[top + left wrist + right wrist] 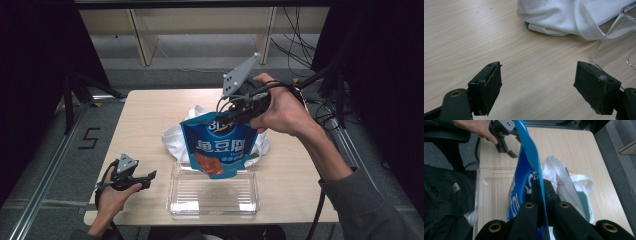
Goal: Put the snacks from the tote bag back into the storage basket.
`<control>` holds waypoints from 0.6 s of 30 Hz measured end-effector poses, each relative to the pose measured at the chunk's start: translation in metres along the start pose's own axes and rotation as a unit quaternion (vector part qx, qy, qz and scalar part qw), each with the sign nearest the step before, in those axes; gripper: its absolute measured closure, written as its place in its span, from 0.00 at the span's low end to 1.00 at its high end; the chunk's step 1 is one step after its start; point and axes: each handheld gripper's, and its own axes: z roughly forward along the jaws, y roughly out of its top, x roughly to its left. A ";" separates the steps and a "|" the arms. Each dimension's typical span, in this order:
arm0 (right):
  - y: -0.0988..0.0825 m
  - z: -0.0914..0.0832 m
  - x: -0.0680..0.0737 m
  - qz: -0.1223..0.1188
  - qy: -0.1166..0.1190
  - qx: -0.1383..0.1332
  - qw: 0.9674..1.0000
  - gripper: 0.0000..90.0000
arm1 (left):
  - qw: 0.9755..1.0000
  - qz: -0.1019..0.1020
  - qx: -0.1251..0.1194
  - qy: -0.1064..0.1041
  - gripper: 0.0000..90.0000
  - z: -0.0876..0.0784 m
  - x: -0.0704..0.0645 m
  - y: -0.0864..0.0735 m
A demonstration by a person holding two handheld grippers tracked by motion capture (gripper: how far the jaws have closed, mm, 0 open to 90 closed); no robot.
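In the high view, the right gripper (231,116) at upper centre pinches the top edge of a glossy blue snack pouch (220,147), which hangs below it over a clear plastic tray (214,206) and a crumpled white cloth bag (172,137). The left gripper (148,178) rests at lower left, jaws apart.

In the left gripper view, its spread jaws frame bare wooden table (474,37), with the white cloth bag (564,17) at the top.

In the right gripper view, the jaws clamp the pouch (522,185) at bottom centre.

Lab: black curtains (30,55), cables (300,50) (floor rails (47,170)).
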 end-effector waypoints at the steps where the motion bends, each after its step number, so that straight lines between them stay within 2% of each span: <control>1: 0.000 0.001 0.001 0.003 0.000 -0.002 1.000 1.00 | 1.000 0.001 0.003 0.000 0.23 -0.001 0.000 0.000; 3: -0.001 0.004 0.003 0.003 0.003 -0.001 1.000 1.00 | 1.000 -0.003 -0.001 0.001 0.23 0.000 0.000 0.000; 4: -0.001 0.006 0.002 -0.008 0.007 -0.005 1.000 1.00 | 1.000 -0.004 -0.004 -0.001 0.23 0.000 0.000 0.000; 6: -0.002 0.010 0.006 0.001 0.016 0.000 1.000 1.00 | 1.000 -0.004 -0.004 -0.001 0.23 0.001 -0.001 0.000; 7: -0.003 0.013 0.005 -0.009 0.019 -0.003 1.000 1.00 | 1.000 0.002 -0.001 -0.001 0.23 0.000 0.000 0.000; 9: -0.004 0.017 0.009 0.004 0.027 0.006 1.000 1.00 | 1.000 0.001 -0.001 -0.001 0.23 0.000 0.000 0.000; 10: -0.004 0.019 0.008 -0.007 0.031 0.002 0.999 1.00 | 1.000 0.005 0.004 -0.001 0.23 -0.001 0.001 0.000; 11: -0.005 0.021 0.008 -0.010 0.029 -0.001 1.000 1.00 | 1.000 -0.003 -0.002 -0.002 0.23 0.000 0.000 0.000; 12: -0.005 0.021 0.010 0.002 0.034 0.003 0.999 1.00 | 1.000 0.009 0.010 -0.003 0.23 -0.002 0.001 0.000; 13: -0.006 0.023 0.009 -0.007 0.032 -0.001 0.999 1.00 | 1.000 0.009 0.010 -0.004 0.23 -0.002 0.001 0.000; 15: -0.007 0.024 0.011 -0.004 0.036 0.001 0.999 1.00 | 1.000 0.008 0.007 -0.003 0.23 -0.001 0.001 0.000; 16: -0.007 0.025 0.012 -0.002 0.037 0.001 0.999 1.00 | 1.000 -0.001 -0.002 -0.003 0.23 0.001 0.000 0.000; 17: -0.008 0.028 0.010 -0.010 0.038 0.000 0.999 1.00 | 1.000 -0.002 -0.001 -0.003 0.23 0.000 -0.001 0.000; 18: -0.009 0.029 0.012 0.001 0.035 0.003 0.999 1.00 | 1.000 0.011 0.012 -0.003 0.23 -0.002 0.001 0.000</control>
